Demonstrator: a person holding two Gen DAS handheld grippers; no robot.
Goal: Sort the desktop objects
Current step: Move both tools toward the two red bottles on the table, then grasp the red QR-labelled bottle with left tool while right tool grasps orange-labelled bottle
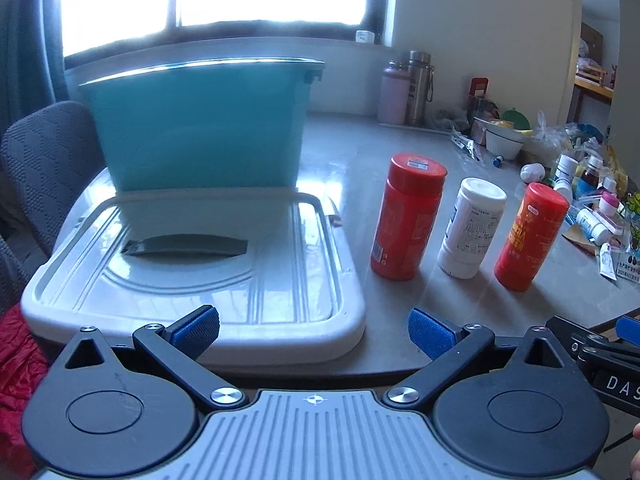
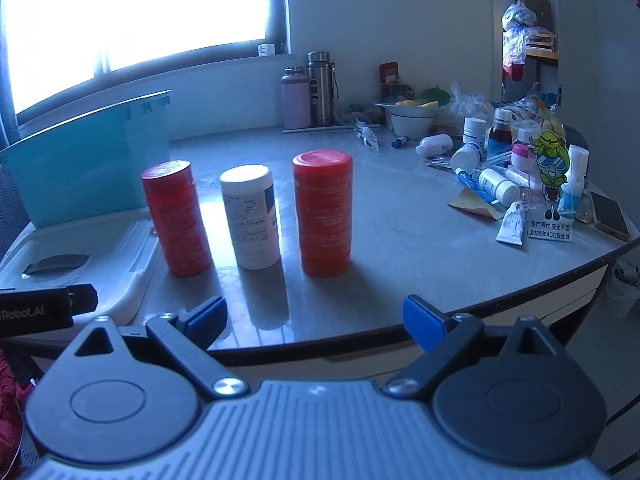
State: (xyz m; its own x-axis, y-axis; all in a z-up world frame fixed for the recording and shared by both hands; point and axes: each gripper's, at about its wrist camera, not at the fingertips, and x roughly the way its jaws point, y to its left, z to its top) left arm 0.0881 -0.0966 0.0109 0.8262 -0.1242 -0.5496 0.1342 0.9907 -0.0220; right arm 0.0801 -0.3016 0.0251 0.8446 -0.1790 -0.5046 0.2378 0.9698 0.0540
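A grey table (image 2: 400, 240) fills both views, lit from a bright window behind it. Ahead and to the left of the left claw (image 1: 314, 334) stands a teal storage bin (image 1: 200, 128), with its white lid (image 1: 192, 272) lying flat on the table directly in front of that claw, close to its left pad.

Ahead of the right claw (image 2: 316, 322) three upright containers stand in a row, near one another but not touching: a red bottle (image 2: 176, 220) to the left, a white bottle (image 2: 252, 216) in the middle, and a second red bottle (image 2: 323, 212) almost straight ahead. From the left claw the same row sits ahead and to the right.

Far ahead and to the right lies a heap of small medicine bottles and tubes (image 2: 500, 176).

Both claws are spread wide and hold nothing, hovering at the table's near edge.

Sorting appears to be at its start: no bottle is gripped. The likely next move is to reach forward, straddle one upright bottle, and close gently without tipping its neighbours.
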